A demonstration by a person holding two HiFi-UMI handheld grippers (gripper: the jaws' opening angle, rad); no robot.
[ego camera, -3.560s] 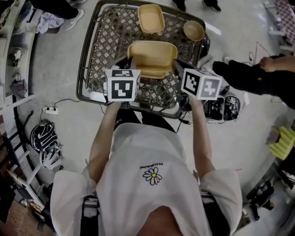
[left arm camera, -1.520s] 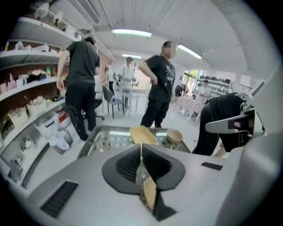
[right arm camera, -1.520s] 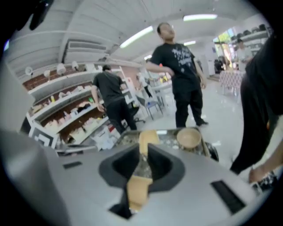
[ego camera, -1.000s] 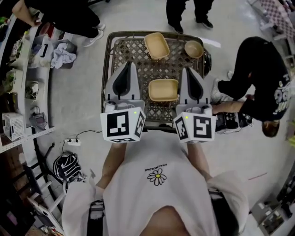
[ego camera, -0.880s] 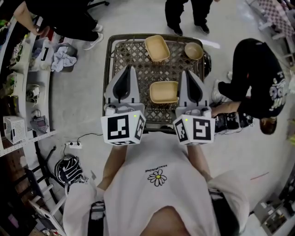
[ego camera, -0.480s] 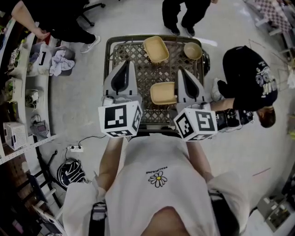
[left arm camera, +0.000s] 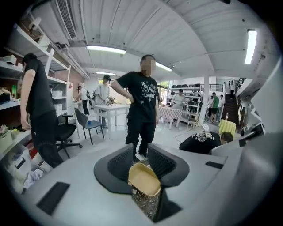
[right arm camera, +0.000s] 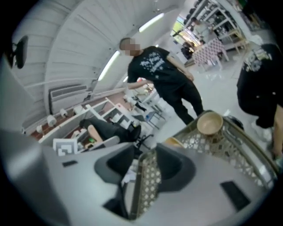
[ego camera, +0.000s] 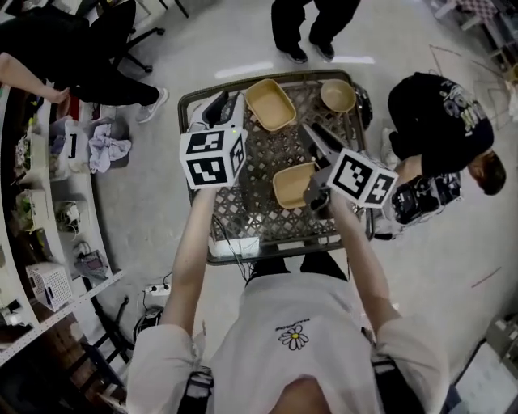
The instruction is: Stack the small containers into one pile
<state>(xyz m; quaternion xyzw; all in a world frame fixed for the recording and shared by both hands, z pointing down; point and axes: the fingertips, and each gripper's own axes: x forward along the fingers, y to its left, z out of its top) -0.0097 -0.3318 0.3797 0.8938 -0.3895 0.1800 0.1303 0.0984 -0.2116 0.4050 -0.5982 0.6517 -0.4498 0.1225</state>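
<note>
Three tan containers sit on a lattice-topped table point(ego camera: 243, 206): a rectangular tray point(ego camera: 269, 103) at the far middle, a round bowl point(ego camera: 337, 95) at the far right, and a second rectangular tray point(ego camera: 293, 184) nearer me. My left gripper point(ego camera: 225, 109) hovers at the far left, just beside the far tray point(left arm camera: 143, 178), which shows below the gap of its opening jaws; nothing is between them. My right gripper point(ego camera: 318, 139) hangs over the table's middle, turned left, its jaws opening on nothing. In the right gripper view point(right arm camera: 146, 154) the bowl point(right arm camera: 209, 123) lies ahead to the right.
One person stands at the table's far side point(ego camera: 303, 24), another crouches close to its right edge point(ego camera: 437, 113), and a third is at the far left point(ego camera: 48, 48). Shelving point(ego camera: 40, 242) lines the left. A white item point(ego camera: 235, 247) lies on the table's near edge.
Both grippers were side by side over the near part of the table with jaws together. The left has moved forward to the far tray, the right has swung left, and both jaws have parted.
</note>
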